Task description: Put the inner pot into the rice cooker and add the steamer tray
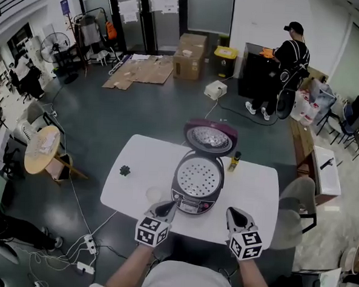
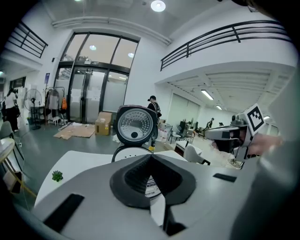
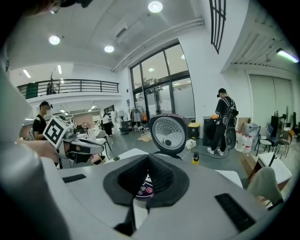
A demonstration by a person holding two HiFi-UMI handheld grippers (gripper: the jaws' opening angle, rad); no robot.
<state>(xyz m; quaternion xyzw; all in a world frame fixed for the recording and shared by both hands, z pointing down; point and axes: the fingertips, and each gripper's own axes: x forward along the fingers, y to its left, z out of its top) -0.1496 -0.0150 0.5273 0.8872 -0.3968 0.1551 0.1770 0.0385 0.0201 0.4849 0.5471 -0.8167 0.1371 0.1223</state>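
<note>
The rice cooker [image 1: 196, 184] stands on the white table [image 1: 141, 168] with its purple lid [image 1: 209, 137] swung up at the back. A white perforated steamer tray [image 1: 199, 175] lies in its mouth; the inner pot beneath is hidden. My left gripper [image 1: 170, 205] is shut and empty just in front of the cooker's left side. My right gripper [image 1: 233, 213] is shut and empty in front of its right side. Both sit apart from the cooker. In the left gripper view the lid [image 2: 136, 124] rises beyond the closed jaws, and the right gripper view shows the lid [image 3: 168, 132] likewise.
A small yellow bottle [image 1: 233, 161] stands right of the cooker. A little green plant [image 1: 125, 170] and a white round dish [image 1: 154, 195] lie on the table's left part. A chair [image 1: 297, 209] sits at the right edge. A person [image 1: 287, 67] stands far behind.
</note>
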